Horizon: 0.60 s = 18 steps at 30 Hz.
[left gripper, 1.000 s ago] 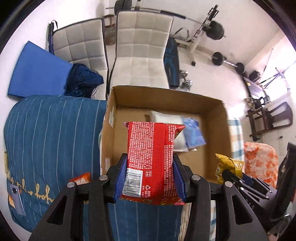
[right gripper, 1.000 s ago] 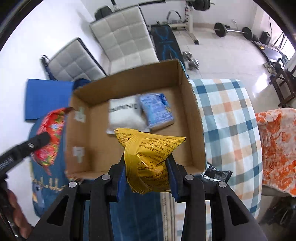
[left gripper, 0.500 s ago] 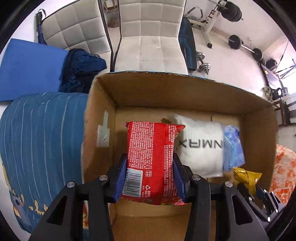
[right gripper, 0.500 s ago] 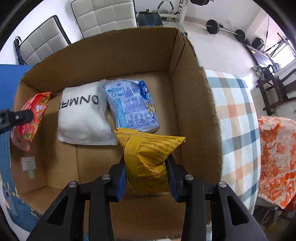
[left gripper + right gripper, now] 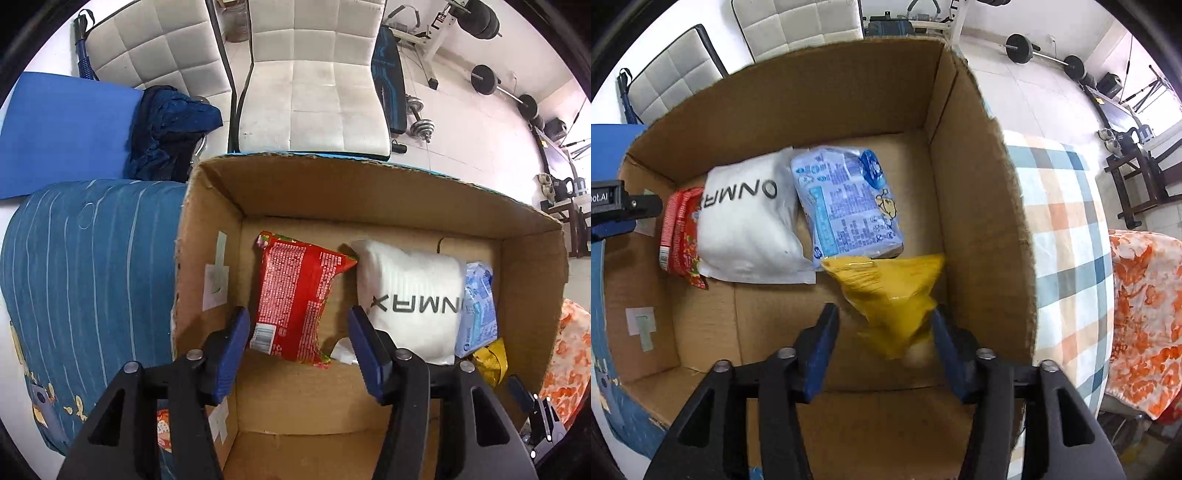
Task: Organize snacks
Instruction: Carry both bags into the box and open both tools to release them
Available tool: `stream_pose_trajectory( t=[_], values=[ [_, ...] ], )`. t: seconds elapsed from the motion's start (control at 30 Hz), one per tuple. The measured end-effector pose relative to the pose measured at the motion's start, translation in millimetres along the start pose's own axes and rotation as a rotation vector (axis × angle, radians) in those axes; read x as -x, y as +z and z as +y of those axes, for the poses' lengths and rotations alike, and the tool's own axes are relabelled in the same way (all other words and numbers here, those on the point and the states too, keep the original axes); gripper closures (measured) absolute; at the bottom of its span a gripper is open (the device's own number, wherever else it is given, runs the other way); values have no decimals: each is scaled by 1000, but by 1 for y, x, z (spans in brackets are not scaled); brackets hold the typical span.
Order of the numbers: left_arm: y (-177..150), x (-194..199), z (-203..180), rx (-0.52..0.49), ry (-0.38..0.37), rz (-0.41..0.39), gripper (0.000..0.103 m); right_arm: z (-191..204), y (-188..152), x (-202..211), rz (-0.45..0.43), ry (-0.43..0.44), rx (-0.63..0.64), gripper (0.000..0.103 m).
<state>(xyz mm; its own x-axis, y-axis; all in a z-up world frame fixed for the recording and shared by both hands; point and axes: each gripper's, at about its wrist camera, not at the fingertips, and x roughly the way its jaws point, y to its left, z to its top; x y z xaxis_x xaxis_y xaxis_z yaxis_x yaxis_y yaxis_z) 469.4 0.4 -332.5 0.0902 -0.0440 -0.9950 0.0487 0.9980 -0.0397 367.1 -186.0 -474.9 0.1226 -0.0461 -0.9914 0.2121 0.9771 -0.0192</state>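
A cardboard box [image 5: 332,184] [image 5: 982,206] holds the snacks. A red packet [image 5: 295,295] [image 5: 679,240] lies at the left of the box floor, just ahead of my open left gripper [image 5: 299,325], which hangs free of it. Beside it are a white packet [image 5: 413,299] [image 5: 746,229] and a light blue packet [image 5: 478,306] [image 5: 849,206]. A yellow packet [image 5: 894,295] [image 5: 487,358], blurred, sits between the spread fingers of my open right gripper [image 5: 886,321] near the box's right wall.
The box stands on a blue striped cloth [image 5: 92,277] beside a checked cloth [image 5: 1067,229]. An orange floral cloth [image 5: 1145,314] lies at the right. White padded chairs [image 5: 314,85] and gym weights [image 5: 484,77] stand behind the box.
Both grippers moved down into the box and opened. The red packet left the left gripper and lies on the box floor; the yellow packet is slipping free of the right gripper's fingers.
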Motion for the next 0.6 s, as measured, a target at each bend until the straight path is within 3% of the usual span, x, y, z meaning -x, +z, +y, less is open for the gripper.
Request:
stream_pose_trajectory(
  t=[0.1, 0.17, 0.3, 0.37, 0.47, 0.6],
  values=[
    [-6, 9, 3, 3, -3, -24, 45, 0, 1, 7, -2, 7, 1, 38],
    [-13, 16, 4, 4, -14, -49, 25, 0, 0, 12, -1, 22, 0, 28],
    [-33, 24, 4, -26, -24, -84, 11, 5, -5, 23, -2, 33, 6, 11],
    [-46, 28, 4, -30, -35, -87, 1, 8, -8, 30, -8, 47, 10, 9],
    [-62, 38, 4, -25, -51, -114, 1, 12, -14, 41, -20, 61, 19, 0],
    [-84, 56, 3, -30, -61, -158, 0, 17, -24, 59, -45, 60, 34, 0]
  ],
)
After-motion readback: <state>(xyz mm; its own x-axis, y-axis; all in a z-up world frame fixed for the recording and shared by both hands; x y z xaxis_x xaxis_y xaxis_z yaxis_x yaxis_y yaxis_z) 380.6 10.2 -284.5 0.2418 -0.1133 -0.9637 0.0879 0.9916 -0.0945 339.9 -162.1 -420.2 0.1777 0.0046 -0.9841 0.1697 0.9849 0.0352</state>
